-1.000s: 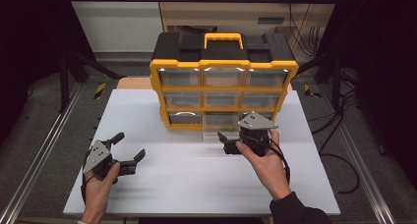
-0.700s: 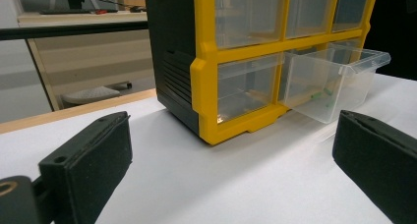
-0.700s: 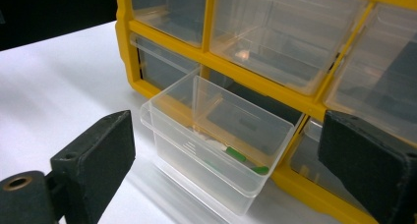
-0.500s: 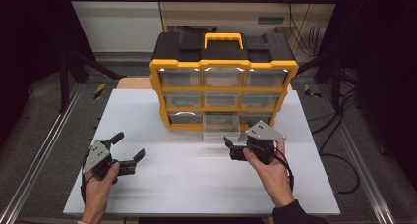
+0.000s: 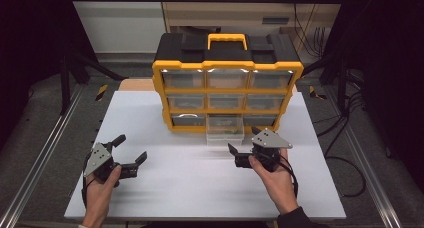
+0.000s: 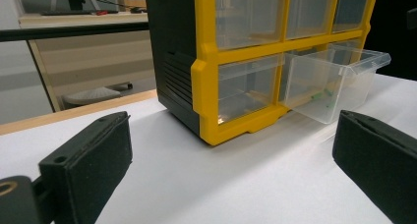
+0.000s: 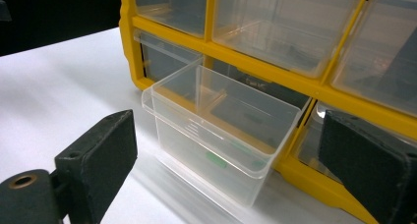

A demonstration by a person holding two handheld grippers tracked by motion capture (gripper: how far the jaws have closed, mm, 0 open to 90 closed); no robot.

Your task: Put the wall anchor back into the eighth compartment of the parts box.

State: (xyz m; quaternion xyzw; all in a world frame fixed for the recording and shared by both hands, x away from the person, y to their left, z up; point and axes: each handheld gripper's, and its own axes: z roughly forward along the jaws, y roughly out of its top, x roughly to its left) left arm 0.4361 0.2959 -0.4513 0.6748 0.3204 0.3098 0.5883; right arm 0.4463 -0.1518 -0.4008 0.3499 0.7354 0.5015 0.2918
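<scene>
White tabletop (image 5: 190,188) is stretching across the workspace, with dark floor and metal rails lying on either side and a wooden counter running behind.

Starting at the left, the left gripper (image 5: 131,155) is sitting low over the table in the person's left hand (image 5: 102,185), its jaws standing wide apart and gripping nothing. Ahead of it and off to its right, well apart, the yellow-and-black drawer cabinet (image 5: 227,88) is standing upright on the table, a yellow carry handle (image 5: 227,38) rising from its black top. In the left gripper view the cabinet's black side and yellow corner (image 6: 206,86) are lying between the two jaws, farther off.

Moving right, the clear plastic drawer (image 5: 225,130) is jutting out of the bottom row's middle slot, pulled partway toward the person. Small green pieces (image 7: 216,160) are lying inside it; they look like small parts, though the view is too soft to say which.

Farther right, the right gripper (image 5: 244,149) is hovering just in front of that drawer, a little to its right, held in the person's right hand (image 5: 275,180). Its jaws are spread wide and holding nothing, and in the right gripper view the drawer (image 7: 216,135) is sitting between them, near but not touching either pad.
</scene>
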